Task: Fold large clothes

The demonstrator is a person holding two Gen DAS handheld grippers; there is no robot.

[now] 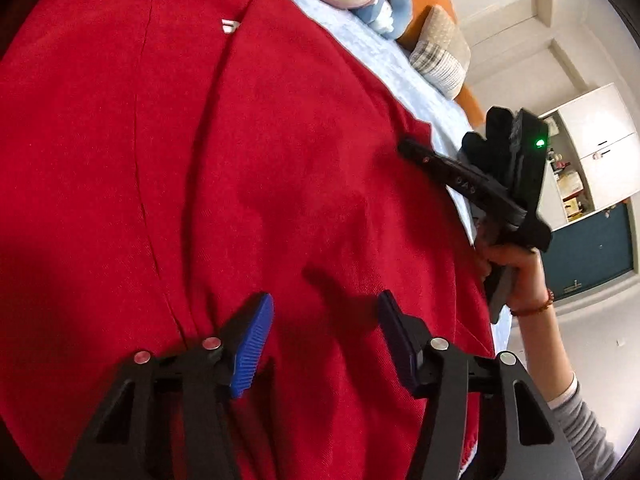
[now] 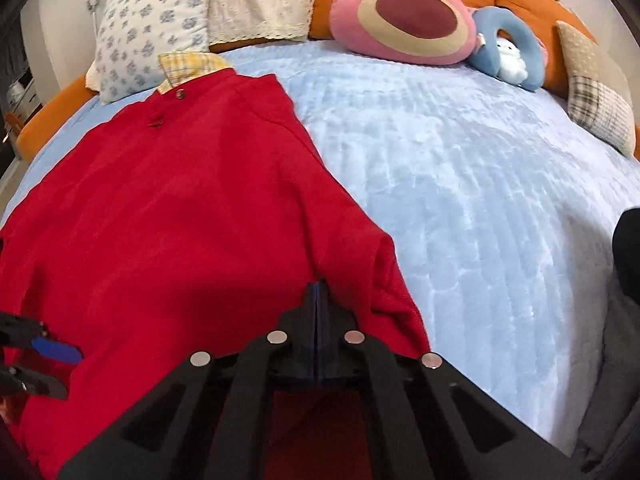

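Observation:
A large red garment [image 1: 260, 184] with a yellow plaid collar lies spread on a light blue bed; it also shows in the right wrist view [image 2: 180, 208]. My left gripper [image 1: 324, 340] is open, its blue pads just above the cloth near the hem, holding nothing. It shows at the left edge of the right wrist view [image 2: 52, 368]. My right gripper [image 2: 320, 300] is shut on the garment's right edge, where the fabric bunches around the tips. It also shows in the left wrist view [image 1: 412, 148], held by a hand at the garment's right side.
The light blue bedspread [image 2: 460, 184] stretches to the right of the garment. A pink bear cushion [image 2: 404, 24], a blue plush [image 2: 508, 52], a floral pillow [image 2: 152, 24] and a plaid pillow [image 2: 596, 96] line the orange headboard. White cabinets [image 1: 592, 144] stand beyond the bed.

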